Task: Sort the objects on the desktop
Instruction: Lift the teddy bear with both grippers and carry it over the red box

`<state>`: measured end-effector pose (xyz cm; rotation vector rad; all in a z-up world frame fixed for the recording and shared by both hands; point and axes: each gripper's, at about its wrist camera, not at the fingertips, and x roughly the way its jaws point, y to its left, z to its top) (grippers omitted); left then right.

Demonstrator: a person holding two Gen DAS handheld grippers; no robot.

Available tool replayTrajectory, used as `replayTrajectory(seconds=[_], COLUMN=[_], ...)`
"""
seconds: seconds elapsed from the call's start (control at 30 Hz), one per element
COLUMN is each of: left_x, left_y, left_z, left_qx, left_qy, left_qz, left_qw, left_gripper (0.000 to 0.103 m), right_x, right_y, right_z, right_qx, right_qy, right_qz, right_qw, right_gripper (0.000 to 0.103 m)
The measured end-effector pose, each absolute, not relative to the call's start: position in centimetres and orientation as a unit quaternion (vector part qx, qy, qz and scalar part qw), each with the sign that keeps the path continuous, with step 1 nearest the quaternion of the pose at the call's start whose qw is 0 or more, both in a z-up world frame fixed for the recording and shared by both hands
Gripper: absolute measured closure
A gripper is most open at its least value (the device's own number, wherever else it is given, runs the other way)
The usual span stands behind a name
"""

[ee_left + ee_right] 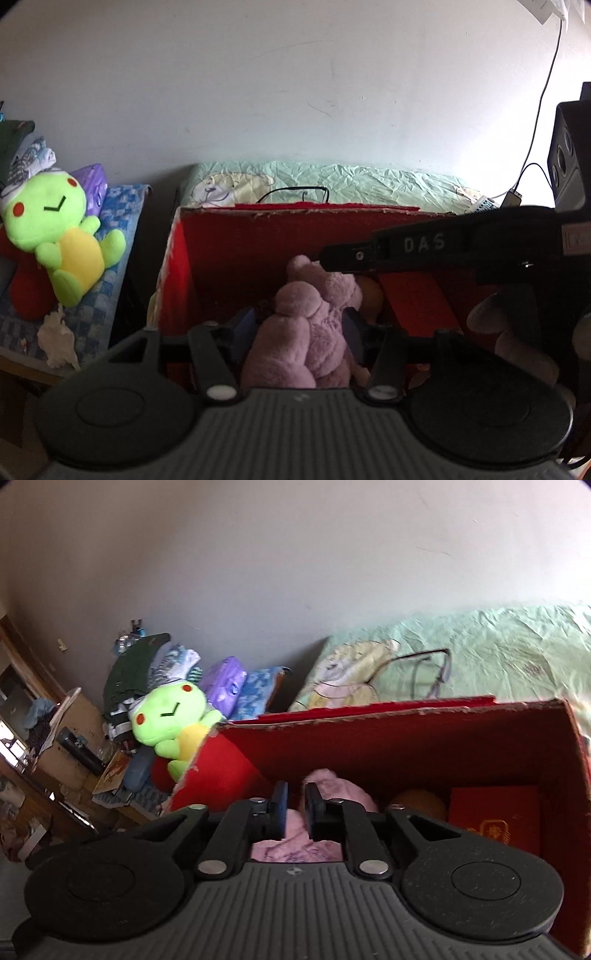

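A pink plush toy (306,325) sits between the fingers of my left gripper (299,325), held over the open red cardboard box (258,243). My right gripper (295,808) hangs above the same box (406,731) with its jaws a small gap apart; the pink plush (332,786) lies just beyond and below them. The right gripper's black body, marked DAS, (443,247) crosses the left wrist view. Inside the box lie an orange round object (417,801) and a red packet (495,812). A green frog plush (55,236) lies to the left of the box.
Black-rimmed glasses (424,672) rest on the pale green sheet (498,653) behind the box. Folded clothes and a purple pack (225,683) are piled by the frog plush (170,716). A black speaker (569,155) and a cable stand at the right. A cluttered wooden desk (55,738) is at far left.
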<state>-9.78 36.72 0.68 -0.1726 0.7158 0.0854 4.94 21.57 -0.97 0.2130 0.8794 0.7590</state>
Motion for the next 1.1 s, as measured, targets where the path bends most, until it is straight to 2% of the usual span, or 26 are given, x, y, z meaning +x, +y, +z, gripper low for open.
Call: replayTrajectory(seconds=[0.03, 0.1, 0.2, 0.33, 0.4, 0.47, 0.53, 0.67, 0.87, 0.97, 1.1], left_x=[-9.5, -8.6, -7.3, -7.2, -7.3, -7.7, -8.6, -9.8, -9.6, -9.8, -9.9], left_y=[36.7, 36.6, 36.7, 37.1, 37.2, 37.1, 37.1, 38.2, 39.5, 39.1, 39.1], left_z=[0.6, 0.1, -1.1, -1.5, -1.3, -1.0, 0.0, 1.6, 0.7, 0.7, 1.0], left_qx=[-0.084, -0.080, -0.085, -0.102, -0.108, -0.105, -0.102, -0.100, -0.088, -0.073, -0.062], left_qy=[0.353, 0.369, 0.401, 0.407, 0.405, 0.403, 0.388, 0.359, 0.378, 0.376, 0.376], left_qz=[0.041, 0.040, 0.034, 0.031, 0.029, 0.030, 0.035, 0.066, 0.113, 0.123, 0.135], left_qw=[0.931, 0.925, 0.911, 0.907, 0.907, 0.909, 0.916, 0.925, 0.915, 0.916, 0.915], left_gripper=[0.038, 0.038, 0.053, 0.056, 0.059, 0.064, 0.068, 0.068, 0.067, 0.061, 0.057], right_x=[5.6, 6.7, 7.6, 7.9, 8.2, 8.1, 7.3, 6.3, 4.9, 4.5, 5.5], right_y=[21.2, 20.6, 21.2, 21.5, 21.7, 21.9, 22.6, 24.0, 27.1, 27.3, 26.6], right_z=[-1.2, -1.9, -3.3, -4.4, -5.1, -5.2, -4.3, -3.2, -3.6, -3.3, -4.0], right_qx=[0.112, 0.138, 0.127, 0.140, 0.160, 0.178, 0.164, 0.174, 0.144, 0.127, 0.161], right_qy=[0.433, 0.467, 0.516, 0.536, 0.551, 0.558, 0.539, 0.520, 0.503, 0.490, 0.501], right_qz=[0.347, 0.337, 0.318, 0.306, 0.307, 0.319, 0.345, 0.373, 0.372, 0.375, 0.376], right_qw=[0.824, 0.806, 0.785, 0.774, 0.759, 0.745, 0.751, 0.749, 0.767, 0.776, 0.762], right_gripper=[0.071, 0.065, 0.059, 0.046, 0.046, 0.052, 0.054, 0.054, 0.051, 0.051, 0.050])
